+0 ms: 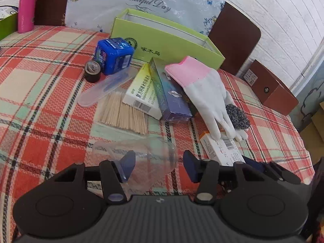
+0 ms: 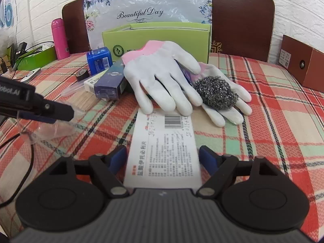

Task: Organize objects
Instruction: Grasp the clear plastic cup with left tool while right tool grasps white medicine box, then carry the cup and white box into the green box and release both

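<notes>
On a table under a red, green and cream checked cloth point(image 2: 273, 101) we see a loose heap of household items. The left gripper point(image 1: 159, 164) hangs low over the cloth with its blue-padded jaws apart; a clear plastic cup point(image 1: 141, 154) lies on its side between them. The left-hand pad appears to sit inside or against the cup's wall, but we cannot tell whether either pad presses on it.

The right gripper point(image 2: 163, 159) has its jaws spread on either side of a white medicine box point(image 2: 162, 147) that lies flat on the cloth, barcode end away from the camera. A gap shows between each pad and the box edge.

The box's far end is tucked under the fingertips of a white glove with a pink cuff point(image 2: 162, 77). Just beside it, a steel wool scourer point(image 2: 216, 93) rests on the palm of a second white glove point(image 2: 232, 109).

Beyond the gloves stands an open green box point(image 2: 158, 38). Near it on the left we note a blue packet point(image 1: 115, 55), a roll of dark tape point(image 1: 92, 71), a clear plastic case point(image 1: 103, 89), a bundle of toothpicks point(image 1: 123, 113), and two cartons, one white and yellow point(image 1: 139, 93), one purple point(image 1: 172, 97). A pink flask point(image 2: 59, 39) stands well apart at the far left edge.
</notes>
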